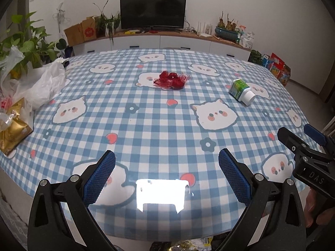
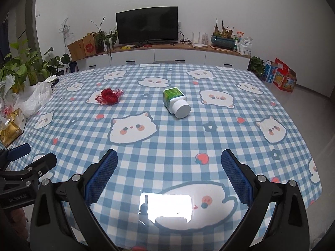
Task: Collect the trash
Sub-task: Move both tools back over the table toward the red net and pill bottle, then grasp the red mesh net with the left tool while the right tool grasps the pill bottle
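Note:
A red mesh net (image 1: 171, 80) lies crumpled near the middle of the checked tablecloth (image 1: 146, 125); it also shows in the right wrist view (image 2: 109, 96). A green-labelled white bottle (image 1: 241, 92) lies on its side to the right of the net, cap toward me; it also shows in the right wrist view (image 2: 177, 102). My left gripper (image 1: 166, 163) is open and empty over the near table edge. My right gripper (image 2: 169, 163) is open and empty, well short of the bottle. Each gripper shows at the edge of the other's view.
A white plastic bag (image 1: 39, 83) and a gold packet (image 1: 12, 129) lie at the table's left edge, next to leafy plants (image 1: 25, 46). A TV (image 1: 152, 12) on a low cabinet stands behind the table. Boxes (image 2: 280, 75) sit on the floor at right.

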Motion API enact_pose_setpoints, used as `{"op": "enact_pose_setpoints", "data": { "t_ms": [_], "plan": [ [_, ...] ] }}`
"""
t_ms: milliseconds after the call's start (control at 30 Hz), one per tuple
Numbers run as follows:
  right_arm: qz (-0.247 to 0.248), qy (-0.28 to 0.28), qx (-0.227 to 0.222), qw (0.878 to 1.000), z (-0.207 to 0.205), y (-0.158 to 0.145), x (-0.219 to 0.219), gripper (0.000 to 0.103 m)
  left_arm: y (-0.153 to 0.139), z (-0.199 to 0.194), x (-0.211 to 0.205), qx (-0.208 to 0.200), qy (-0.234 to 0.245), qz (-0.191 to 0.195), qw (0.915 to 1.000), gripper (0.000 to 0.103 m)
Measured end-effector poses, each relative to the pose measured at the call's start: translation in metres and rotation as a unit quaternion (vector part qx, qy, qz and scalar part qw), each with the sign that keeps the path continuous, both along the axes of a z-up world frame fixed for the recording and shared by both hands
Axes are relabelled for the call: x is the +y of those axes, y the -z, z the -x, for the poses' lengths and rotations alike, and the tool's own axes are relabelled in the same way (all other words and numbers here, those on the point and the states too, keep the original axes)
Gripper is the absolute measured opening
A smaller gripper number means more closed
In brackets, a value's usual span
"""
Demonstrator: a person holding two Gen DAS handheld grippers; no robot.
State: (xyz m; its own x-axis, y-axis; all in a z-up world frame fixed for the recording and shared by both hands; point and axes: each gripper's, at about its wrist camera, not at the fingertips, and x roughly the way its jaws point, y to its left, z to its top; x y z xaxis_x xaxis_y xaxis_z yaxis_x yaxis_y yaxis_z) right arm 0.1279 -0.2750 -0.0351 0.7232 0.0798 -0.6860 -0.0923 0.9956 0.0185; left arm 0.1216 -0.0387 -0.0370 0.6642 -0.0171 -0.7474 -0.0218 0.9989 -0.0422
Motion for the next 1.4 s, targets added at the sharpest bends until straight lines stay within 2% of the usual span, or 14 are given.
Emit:
{"op": "enact_pose_setpoints", "data": {
  "t_ms": [300, 533, 733, 900, 1100, 1200, 1300, 1367, 1400],
  "plan": [
    [0.015, 0.002, 0.006, 1.000, -0.045, 0.012, 0.002, 0.095, 0.009, -0.063, 0.012, 0.003, -0.018, 0.013, 0.9998, 0.097],
    [0.017, 0.009, 0.023, 1.000, -0.093, 0.027, 0.003, 0.095, 0.020, -0.121, 0.010, 0.012, -0.015, 0.001, 0.9998, 0.097],
    [0.024, 0.020, 0.037, 0.999, -0.136, 0.041, 0.002, 0.095, 0.026, -0.165, 0.011, 0.015, -0.016, 0.005, 0.9998, 0.096],
    [0.010, 0.026, 0.048, 0.998, -0.162, 0.053, -0.002, 0.095, 0.033, -0.197, 0.007, 0.020, -0.011, 0.008, 0.9997, 0.096],
    [0.004, 0.017, 0.053, 0.998, -0.178, 0.061, 0.005, 0.083, 0.043, -0.229, 0.003, 0.027, -0.009, 0.013, 0.9995, 0.094],
    [-0.001, 0.011, 0.058, 0.998, -0.183, 0.064, 0.009, 0.076, 0.049, -0.240, -0.002, 0.033, -0.004, 0.004, 0.9994, 0.087],
    [-0.002, 0.010, 0.063, 0.998, -0.187, 0.067, 0.013, 0.068, 0.053, -0.247, -0.006, 0.044, -0.001, 0.005, 0.9990, 0.076],
    [-0.005, 0.013, 0.067, 0.998, -0.189, 0.068, 0.012, 0.062, 0.056, -0.249, -0.008, 0.054, 0.003, 0.004, 0.9985, 0.056],
    [-0.008, 0.014, 0.069, 0.997, -0.190, 0.069, 0.012, 0.058, 0.058, -0.249, -0.009, 0.060, 0.003, 0.005, 0.9982, 0.050]
  ]
}}
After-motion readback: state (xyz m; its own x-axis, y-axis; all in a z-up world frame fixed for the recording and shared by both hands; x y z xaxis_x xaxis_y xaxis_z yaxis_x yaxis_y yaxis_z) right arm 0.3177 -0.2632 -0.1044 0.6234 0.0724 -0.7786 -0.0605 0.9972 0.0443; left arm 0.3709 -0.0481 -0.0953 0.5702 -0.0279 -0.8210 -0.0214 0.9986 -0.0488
